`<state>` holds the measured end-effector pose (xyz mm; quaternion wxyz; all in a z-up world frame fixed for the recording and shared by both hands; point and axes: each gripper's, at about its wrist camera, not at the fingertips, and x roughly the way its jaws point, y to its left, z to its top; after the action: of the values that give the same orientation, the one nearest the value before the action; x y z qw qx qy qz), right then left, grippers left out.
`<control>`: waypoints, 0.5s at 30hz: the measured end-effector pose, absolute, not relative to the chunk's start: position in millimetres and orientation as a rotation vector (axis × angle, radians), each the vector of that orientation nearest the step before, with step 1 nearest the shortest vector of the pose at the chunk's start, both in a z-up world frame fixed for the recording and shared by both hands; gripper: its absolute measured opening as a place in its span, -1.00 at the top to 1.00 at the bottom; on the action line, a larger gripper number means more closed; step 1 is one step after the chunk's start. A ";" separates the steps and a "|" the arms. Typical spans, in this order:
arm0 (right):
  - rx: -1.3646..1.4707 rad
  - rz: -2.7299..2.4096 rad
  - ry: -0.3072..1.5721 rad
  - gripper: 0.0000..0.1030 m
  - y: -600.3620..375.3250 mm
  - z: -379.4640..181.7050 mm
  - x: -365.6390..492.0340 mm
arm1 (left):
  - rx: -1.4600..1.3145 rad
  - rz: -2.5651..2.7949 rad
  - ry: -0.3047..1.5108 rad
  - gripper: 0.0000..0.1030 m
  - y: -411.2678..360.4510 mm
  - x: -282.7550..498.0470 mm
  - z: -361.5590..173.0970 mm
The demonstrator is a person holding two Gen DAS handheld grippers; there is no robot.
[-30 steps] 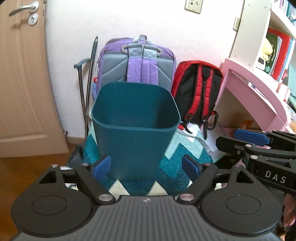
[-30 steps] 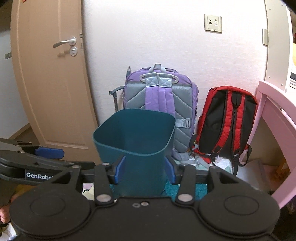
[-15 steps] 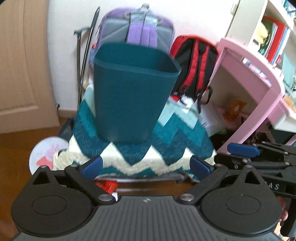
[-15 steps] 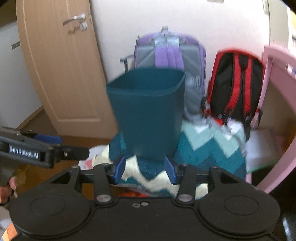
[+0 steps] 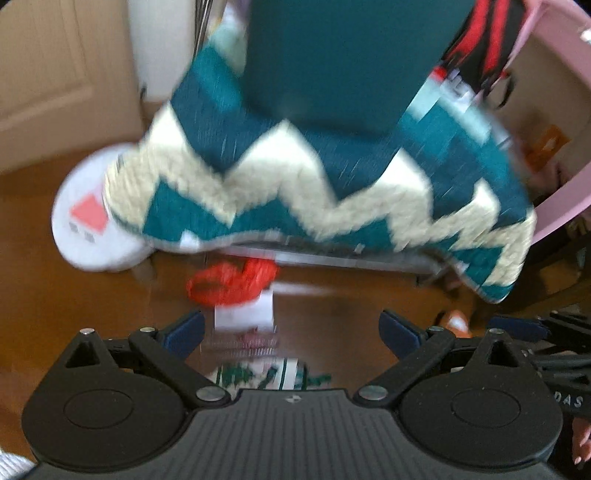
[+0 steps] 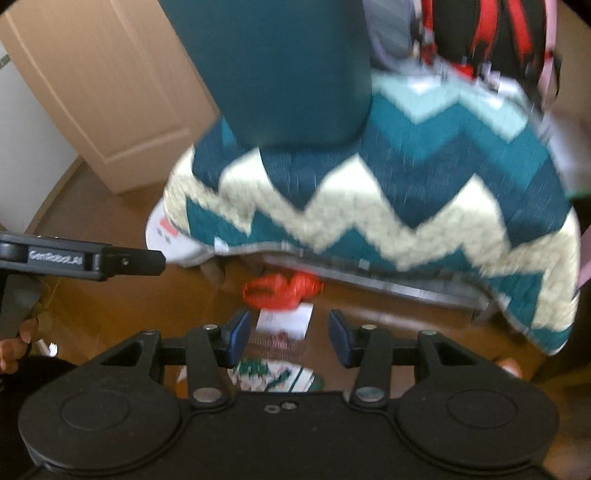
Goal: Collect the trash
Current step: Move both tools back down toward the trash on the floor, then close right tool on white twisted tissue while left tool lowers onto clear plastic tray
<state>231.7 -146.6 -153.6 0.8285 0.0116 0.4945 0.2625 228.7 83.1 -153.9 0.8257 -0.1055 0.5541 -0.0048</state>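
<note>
A teal bin (image 5: 343,62) stands on a low seat covered by a teal-and-cream zigzag blanket (image 5: 332,184); it shows in the right wrist view too (image 6: 273,70). On the wooden floor in front lie a crumpled red wrapper (image 5: 231,282) (image 6: 282,290), a white paper piece (image 5: 245,314) (image 6: 284,319) and a green-and-white printed wrapper (image 5: 266,373) (image 6: 273,373). My left gripper (image 5: 291,332) is open and empty above the litter. My right gripper (image 6: 288,336) is open and empty above the same spot. Both views are blurred.
A white round disc (image 5: 92,218) lies on the floor at the left, partly under the blanket. A wooden door (image 6: 110,92) stands at the left. A pink desk (image 5: 554,110) and a red-and-black backpack (image 6: 487,33) are at the right.
Both grippers have tilted down from the bin toward the floor. The litter in front of the seat has come into view. Both stay open.
</note>
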 end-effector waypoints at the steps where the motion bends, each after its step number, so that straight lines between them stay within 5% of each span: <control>1: 0.027 0.565 1.074 0.09 -144.5 -167.0 233.7 | -0.225 -0.008 1.209 -0.96 84.3 233.1 -169.2; 15: -0.160 0.721 1.453 0.09 -105.4 -342.9 231.0 | 0.032 -0.161 1.434 -0.96 100.1 292.1 -321.7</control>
<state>231.0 -105.4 -342.9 0.6860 -0.0714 0.6487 0.3218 292.1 100.1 -321.7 0.7508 0.0145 0.6562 -0.0739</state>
